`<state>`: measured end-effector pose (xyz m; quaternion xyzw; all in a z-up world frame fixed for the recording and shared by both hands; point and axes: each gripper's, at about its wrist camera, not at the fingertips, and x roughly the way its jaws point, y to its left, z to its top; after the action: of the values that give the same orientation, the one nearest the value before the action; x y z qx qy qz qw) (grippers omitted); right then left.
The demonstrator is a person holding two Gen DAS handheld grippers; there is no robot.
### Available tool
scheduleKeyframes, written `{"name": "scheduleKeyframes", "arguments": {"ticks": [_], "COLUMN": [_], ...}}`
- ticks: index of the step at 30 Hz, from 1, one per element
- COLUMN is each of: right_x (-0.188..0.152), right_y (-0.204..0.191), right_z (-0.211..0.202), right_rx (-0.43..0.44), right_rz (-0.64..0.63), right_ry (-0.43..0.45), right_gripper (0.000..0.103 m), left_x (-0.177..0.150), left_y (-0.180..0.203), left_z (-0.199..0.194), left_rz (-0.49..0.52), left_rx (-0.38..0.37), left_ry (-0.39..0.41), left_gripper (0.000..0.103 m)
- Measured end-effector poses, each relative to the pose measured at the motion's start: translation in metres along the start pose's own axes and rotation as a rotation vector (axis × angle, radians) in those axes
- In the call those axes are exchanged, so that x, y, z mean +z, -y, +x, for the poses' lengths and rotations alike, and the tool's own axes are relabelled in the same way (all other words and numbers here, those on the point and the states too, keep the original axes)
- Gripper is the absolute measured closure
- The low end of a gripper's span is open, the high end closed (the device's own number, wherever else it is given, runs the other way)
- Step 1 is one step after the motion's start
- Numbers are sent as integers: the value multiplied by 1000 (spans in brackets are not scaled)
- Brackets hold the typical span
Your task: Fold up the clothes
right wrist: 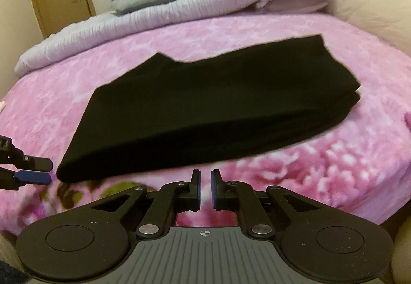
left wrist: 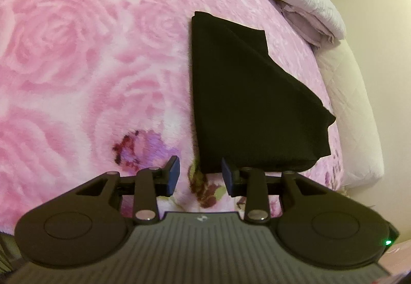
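No readable words, numbers or brand names are found in either view. A small pale emblem, too blurred to be made out, is seen on the ribbed grey body of the left gripper [left wrist: 200, 176], at its front edge. A small crosshair mark, a circle crossed by two lines, is printed at the same place on the right gripper [right wrist: 205, 187].

A pink rose-patterned blanket [left wrist: 77, 52] covers the bed, a pale rumpled duvet [right wrist: 154, 14] behind it.
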<state>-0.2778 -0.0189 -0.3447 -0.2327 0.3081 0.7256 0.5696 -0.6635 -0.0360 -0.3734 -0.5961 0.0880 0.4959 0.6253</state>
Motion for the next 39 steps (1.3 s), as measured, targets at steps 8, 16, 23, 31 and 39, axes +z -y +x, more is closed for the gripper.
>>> {"name": "scheduleKeyframes", "arguments": {"ticks": [8,16,23,31,39], "right_x": [6,-2,-1,-8,-47], "right_y": [0,-7,-7,-47,-124], "right_z": [14,21,18,14,21], "right_rx": [70,-20,4,61,27], "right_rz": [42,-31,-71,-299,-826], "right_ry": [-18,-25,15,72,136], "right_gripper": [95,95,95,95,95], "left_x": [10,16,13,17,9], "left_y": [-14,-10,-12,-14,-31], "left_z": [8,31,37,33,7], "left_rz": [-91,-120,-137,-104,-126], "left_rx": [-54,-112,-152,-154,-132], "left_ry": [37,39,28,14,35], "left_gripper": [69,69,73,84,82]}}
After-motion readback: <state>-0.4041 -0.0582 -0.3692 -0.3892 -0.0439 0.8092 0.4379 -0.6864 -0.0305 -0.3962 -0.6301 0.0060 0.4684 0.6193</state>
